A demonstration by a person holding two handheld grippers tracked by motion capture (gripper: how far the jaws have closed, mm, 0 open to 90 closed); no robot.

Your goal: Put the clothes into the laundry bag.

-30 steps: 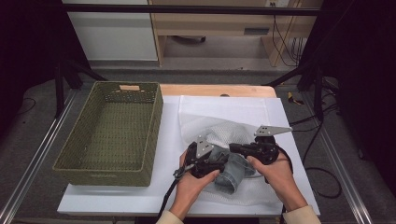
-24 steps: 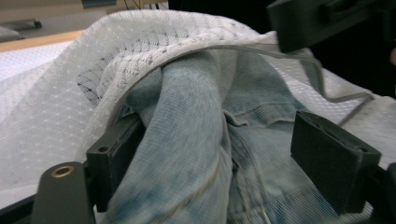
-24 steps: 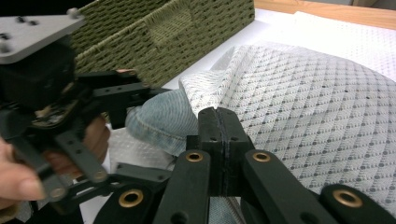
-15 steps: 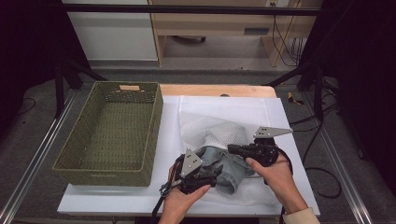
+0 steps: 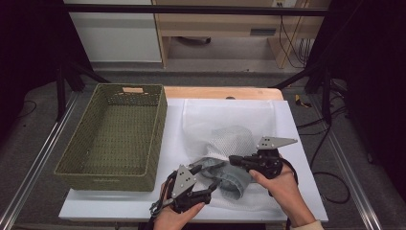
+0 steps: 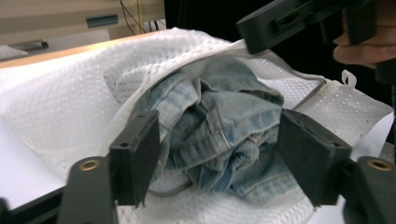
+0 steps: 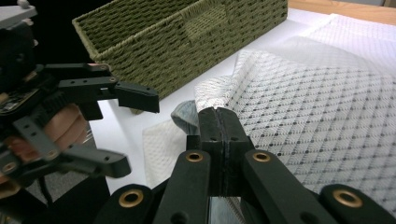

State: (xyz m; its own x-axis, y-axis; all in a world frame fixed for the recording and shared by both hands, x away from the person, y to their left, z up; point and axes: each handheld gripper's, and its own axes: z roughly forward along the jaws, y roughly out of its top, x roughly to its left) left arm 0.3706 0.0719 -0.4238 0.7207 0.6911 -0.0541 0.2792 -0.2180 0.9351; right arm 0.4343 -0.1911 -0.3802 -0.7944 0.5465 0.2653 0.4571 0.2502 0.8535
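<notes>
Two hand-held grippers work one white mesh bag (image 5: pixel 225 143) on the table (image 5: pixel 110 207). The right hand-held gripper (image 7: pixel 219 122) is clamped on the bag's rim. The left hand-held gripper (image 6: pixel 217 156), jaws apart and just closing, has drawn back toward the table's near edge since a second ago. One pair of faded blue jeans (image 6: pixel 224 135) lies crumpled in the bag's mouth, beside one green wicker basket (image 5: pixel 112 139).

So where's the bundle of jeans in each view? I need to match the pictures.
High view: the jeans lie low and centre, in the mesh bag's mouth between both grippers.
Left gripper view: jeans centre, framed by its open fingers.
Right gripper view: a denim scrap just above the shut fingers.
Shared landmark: the white mesh bag.
</notes>
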